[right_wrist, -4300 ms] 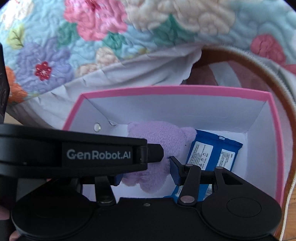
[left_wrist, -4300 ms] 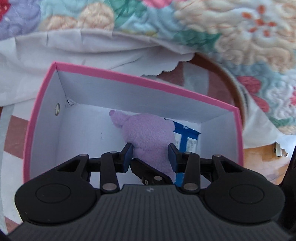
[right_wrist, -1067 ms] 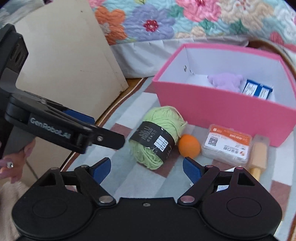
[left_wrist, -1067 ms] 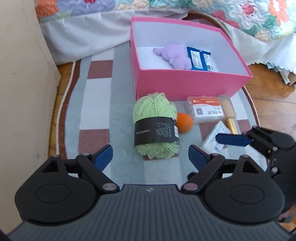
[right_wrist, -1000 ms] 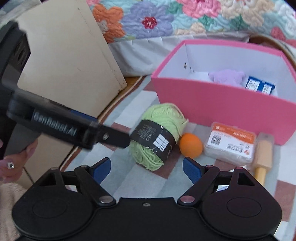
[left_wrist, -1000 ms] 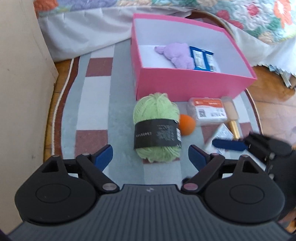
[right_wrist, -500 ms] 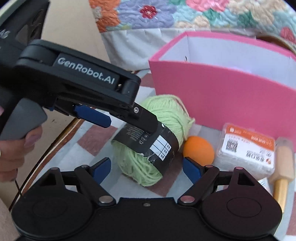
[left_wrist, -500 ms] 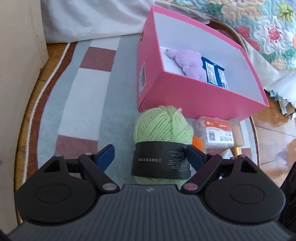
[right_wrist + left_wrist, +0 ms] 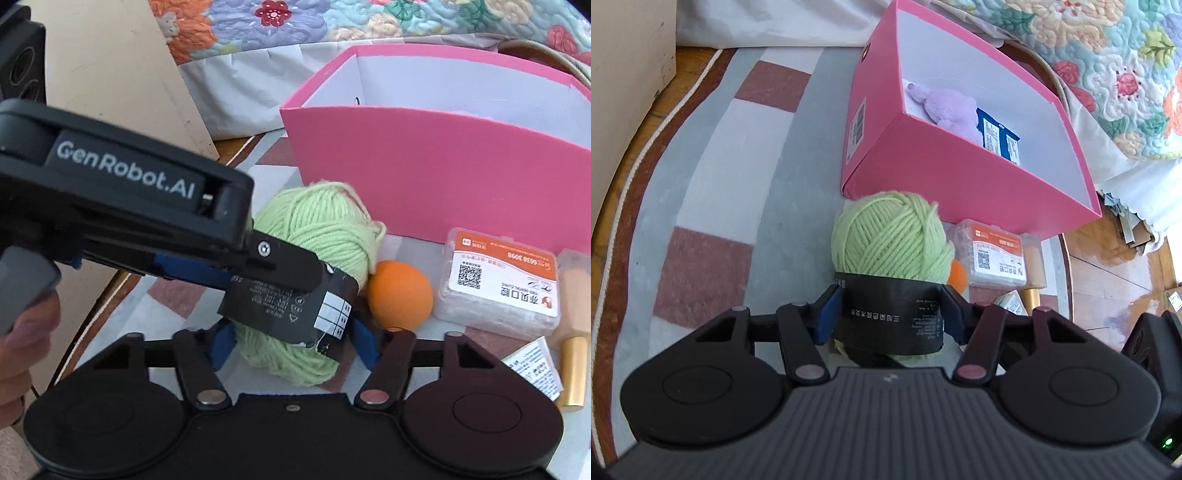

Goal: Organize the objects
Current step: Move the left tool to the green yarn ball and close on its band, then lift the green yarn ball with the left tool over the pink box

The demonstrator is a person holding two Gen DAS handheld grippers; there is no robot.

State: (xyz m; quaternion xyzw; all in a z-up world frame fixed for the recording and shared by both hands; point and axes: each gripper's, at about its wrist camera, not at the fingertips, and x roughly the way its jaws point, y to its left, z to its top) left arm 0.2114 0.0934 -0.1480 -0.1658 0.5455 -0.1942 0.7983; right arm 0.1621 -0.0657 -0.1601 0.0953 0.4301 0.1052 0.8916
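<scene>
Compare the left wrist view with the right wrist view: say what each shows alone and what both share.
Left wrist only: the purple plush toy and blue packets inside the pink box.
Right wrist only: the left hand-held gripper seen from outside, a hand holding it.
Both: green yarn ball, orange ball, plastic case. Both grippers' jaws are closing on the yarn.

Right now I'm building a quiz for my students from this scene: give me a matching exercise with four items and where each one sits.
Items:
1. green yarn ball
2. purple plush toy
3. orange ball
4. blue snack packet

Places:
A. inside the pink box, at its left end
B. between yarn and plastic case
C. between both grippers' jaws
D. inside the box, right of the plush

Pairs: 1-C, 2-A, 3-B, 4-D
</scene>
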